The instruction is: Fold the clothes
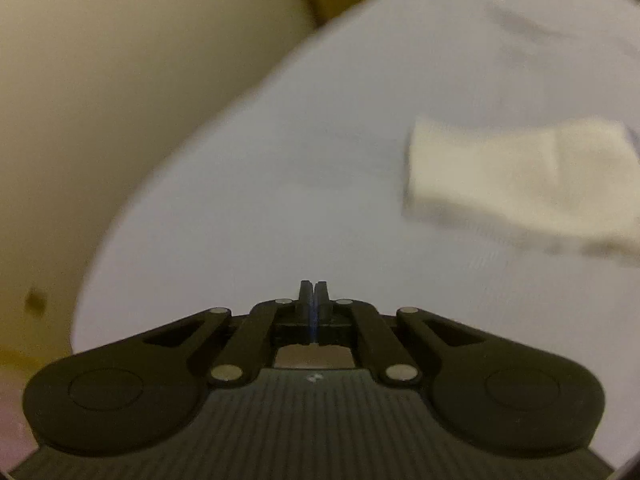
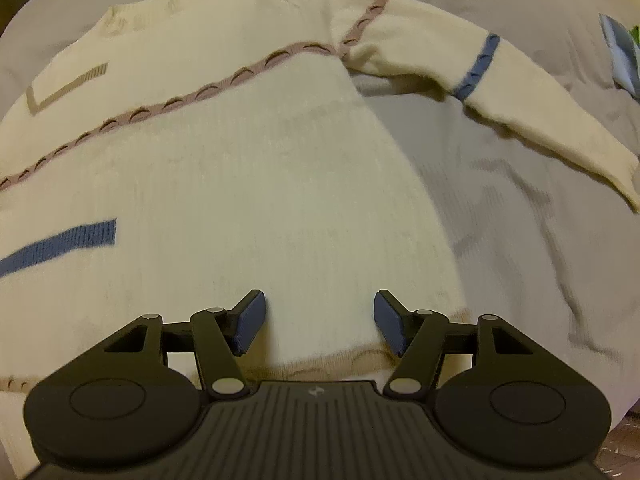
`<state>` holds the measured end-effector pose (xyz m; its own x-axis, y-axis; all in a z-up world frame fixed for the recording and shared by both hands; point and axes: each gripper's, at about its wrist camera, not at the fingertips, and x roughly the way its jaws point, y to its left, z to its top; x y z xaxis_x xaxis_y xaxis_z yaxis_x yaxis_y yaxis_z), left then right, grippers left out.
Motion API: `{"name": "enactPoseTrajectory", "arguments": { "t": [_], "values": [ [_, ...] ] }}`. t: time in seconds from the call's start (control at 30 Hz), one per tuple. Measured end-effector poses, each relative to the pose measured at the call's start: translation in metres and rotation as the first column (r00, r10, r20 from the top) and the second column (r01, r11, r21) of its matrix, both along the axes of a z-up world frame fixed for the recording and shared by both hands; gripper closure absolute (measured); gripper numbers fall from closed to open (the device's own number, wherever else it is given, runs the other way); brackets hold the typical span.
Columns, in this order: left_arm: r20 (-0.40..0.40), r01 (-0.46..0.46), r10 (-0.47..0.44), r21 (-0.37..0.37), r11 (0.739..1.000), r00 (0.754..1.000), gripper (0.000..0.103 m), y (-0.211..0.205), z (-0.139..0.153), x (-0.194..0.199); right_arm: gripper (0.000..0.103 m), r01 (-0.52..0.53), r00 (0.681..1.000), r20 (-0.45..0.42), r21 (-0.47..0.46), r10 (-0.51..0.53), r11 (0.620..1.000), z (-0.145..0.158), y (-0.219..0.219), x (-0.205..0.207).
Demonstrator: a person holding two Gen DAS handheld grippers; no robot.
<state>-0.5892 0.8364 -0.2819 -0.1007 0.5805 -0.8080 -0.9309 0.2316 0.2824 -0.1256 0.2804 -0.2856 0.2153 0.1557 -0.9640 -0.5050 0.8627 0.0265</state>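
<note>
Already laid flat: sweater spread for folding, right claw poised at the hem

Nearest in the right wrist view, the right claw (image 2: 318,322) stood spread, its blue pads (image 2: 251,326) apart with nothing between them, hanging over the lower body of the cream sweater (image 2: 224,184). The hem (image 2: 360,354), with its tan trim, ran just below and between the fingers. Judged from that placement, the claw was open so as to take the bottom edge or the side edge close by, which would be the natural start of a fold.

Further out, the sweater lay front up and mostly flat on a pale grey sheet (image 2: 500,208). A pink cable band (image 2: 224,82) crossed the chest, and a blue bar (image 2: 64,242) sat low on one side. One sleeve (image 2: 480,80), ringed by a blue stripe, stretched away from the body toward the right of the frame rather than lying across it. So the sleeve had not yet been folded in; the task looked to be at its beginning. At the far right edge a small blue and white item (image 2: 620,52) lay on the sheet, too cut off to identify.

Nearest in the left wrist view, the left claw (image 1: 314,294) was pressed together, fingers meeting, holding nothing visible. It sat above bare sheet (image 1: 280,160), well apart from a cream cuff end (image 1: 516,176), presumably the sweater's other sleeve, blurred at the right. Beyond the sheet's edge a cream wall (image 1: 120,100) filled the background.

Likely risk: soft knit bunching if pinched too shallowly.
</note>
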Motion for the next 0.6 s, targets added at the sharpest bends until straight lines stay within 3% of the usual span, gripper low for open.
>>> {"name": "enactPoseTrajectory", "arguments": {
  "t": [0.03,0.07,0.1,0.17,0.27,0.33,0.4,0.47,0.5,0.53,0.6],
  "values": [
    [0.061,-0.018,0.019,-0.019,1.0,0.998,0.103,-0.006,0.004,-0.001,0.038,0.005,1.0,0.003,0.0,-0.005,1.0,0.002,-0.002,-0.001],
    [0.155,-0.026,0.034,-0.057,0.998,0.987,0.092,-0.011,0.009,0.0,0.037,0.013,1.0,0.008,0.001,-0.013,1.0,0.004,-0.006,-0.002],
    [0.249,-0.024,0.048,-0.098,0.995,0.967,0.073,-0.013,0.013,0.007,0.036,0.024,1.0,0.013,0.004,-0.024,1.0,0.005,-0.01,-0.002],
    [0.363,-0.023,0.072,-0.137,0.99,0.929,0.058,-0.012,0.019,0.02,0.035,0.05,0.999,0.011,0.004,-0.05,0.999,0.006,-0.018,-0.002],
    [0.455,-0.069,0.14,-0.17,0.983,0.879,0.058,0.009,0.022,0.042,0.035,0.081,0.997,-0.014,0.007,-0.081,0.997,0.003,-0.026,-0.001],
    [0.511,-0.145,0.229,-0.2,0.969,0.829,0.058,0.028,0.012,0.044,0.031,0.084,0.996,-0.025,0.012,-0.083,0.996,0.002,-0.028,-0.001],
    [0.545,-0.216,0.318,-0.243,0.946,0.776,0.05,0.048,-0.004,0.045,0.03,0.061,0.998,-0.017,0.007,-0.061,0.998,0.001,-0.027,-0.003],
    [0.544,-0.283,0.394,-0.279,0.918,0.741,0.053,0.065,-0.023,0.049,0.028,0.053,0.998,-0.013,0.001,-0.053,0.999,-0.002,-0.026,-0.003],
    [0.537,-0.311,0.415,-0.278,0.909,0.734,0.073,0.069,-0.028,0.052,0.028,0.053,0.999,-0.013,-0.002,-0.053,0.999,-0.004,-0.025,-0.002],
    [0.528,-0.317,0.409,-0.261,0.912,0.744,0.096,0.07,-0.025,0.057,0.028,0.055,0.998,-0.014,-0.003,-0.055,0.998,-0.005,-0.025,-0.002],
    [0.529,-0.291,0.35,-0.196,0.937,0.773,0.099,0.065,-0.006,0.066,0.027,0.061,0.998,-0.018,-0.006,-0.061,0.998,-0.006,-0.024,0.0]
  ]
}}
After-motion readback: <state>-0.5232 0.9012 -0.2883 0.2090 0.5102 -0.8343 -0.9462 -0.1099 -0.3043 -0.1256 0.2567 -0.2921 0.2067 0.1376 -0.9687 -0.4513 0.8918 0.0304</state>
